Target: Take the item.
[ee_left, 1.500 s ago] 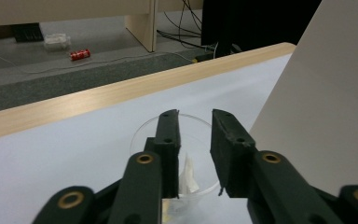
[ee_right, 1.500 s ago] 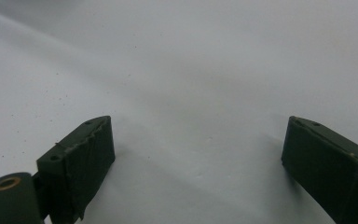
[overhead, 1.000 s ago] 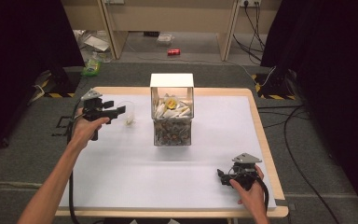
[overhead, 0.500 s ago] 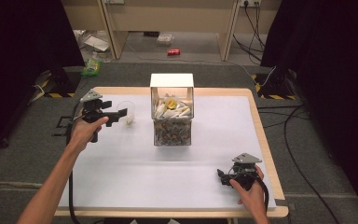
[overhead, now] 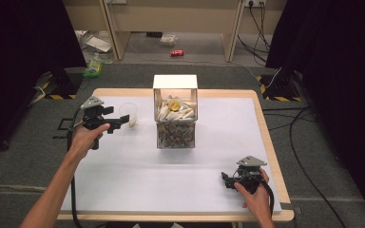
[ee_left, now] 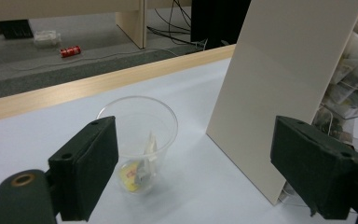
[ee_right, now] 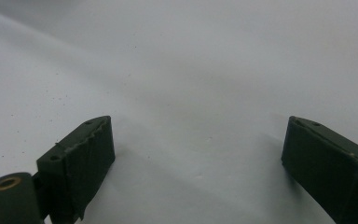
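Left gripper gapes empty toward cup; right gripper rests wide, empty.

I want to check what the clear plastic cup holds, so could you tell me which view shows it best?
The left gripper view: the cup sits close, between the open jaws, with a tea bag inside. The high view shows it small and faint; the right gripper view faces bare table.
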A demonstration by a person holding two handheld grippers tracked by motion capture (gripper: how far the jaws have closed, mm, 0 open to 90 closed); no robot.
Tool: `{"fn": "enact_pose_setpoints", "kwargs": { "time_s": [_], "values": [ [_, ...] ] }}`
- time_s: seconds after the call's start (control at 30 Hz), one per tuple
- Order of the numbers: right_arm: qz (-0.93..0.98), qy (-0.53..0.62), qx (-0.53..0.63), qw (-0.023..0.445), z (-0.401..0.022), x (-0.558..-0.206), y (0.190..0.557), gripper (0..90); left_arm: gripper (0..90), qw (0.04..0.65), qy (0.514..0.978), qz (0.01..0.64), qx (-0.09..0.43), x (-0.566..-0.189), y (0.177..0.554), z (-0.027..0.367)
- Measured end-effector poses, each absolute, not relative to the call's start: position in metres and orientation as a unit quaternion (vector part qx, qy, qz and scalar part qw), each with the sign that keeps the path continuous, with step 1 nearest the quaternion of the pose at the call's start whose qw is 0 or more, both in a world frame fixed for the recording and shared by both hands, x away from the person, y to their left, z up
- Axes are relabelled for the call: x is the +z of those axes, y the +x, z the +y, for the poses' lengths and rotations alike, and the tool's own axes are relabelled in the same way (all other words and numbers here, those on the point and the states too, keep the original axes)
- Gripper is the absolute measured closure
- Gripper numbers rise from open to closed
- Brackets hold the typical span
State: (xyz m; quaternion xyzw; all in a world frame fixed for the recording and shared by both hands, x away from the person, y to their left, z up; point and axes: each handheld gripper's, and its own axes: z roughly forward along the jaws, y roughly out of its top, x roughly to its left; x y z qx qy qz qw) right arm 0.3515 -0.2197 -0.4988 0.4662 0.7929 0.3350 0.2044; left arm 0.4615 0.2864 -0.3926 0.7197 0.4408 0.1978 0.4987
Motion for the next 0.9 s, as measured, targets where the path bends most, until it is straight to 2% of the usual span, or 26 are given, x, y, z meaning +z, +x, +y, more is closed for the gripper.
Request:
{"fn": "enact_pose_setpoints", "kwargs": {
  "time_s": [0.9],
  "values": [
    [0.793, 0.465, 0.335, 0.205, -0.22, -0.499, 0.352, 10.0, 14.8, 0.514, 0.702, 0.445, 0.211, -0.414, 0.424, 0.298]
  ]
}}
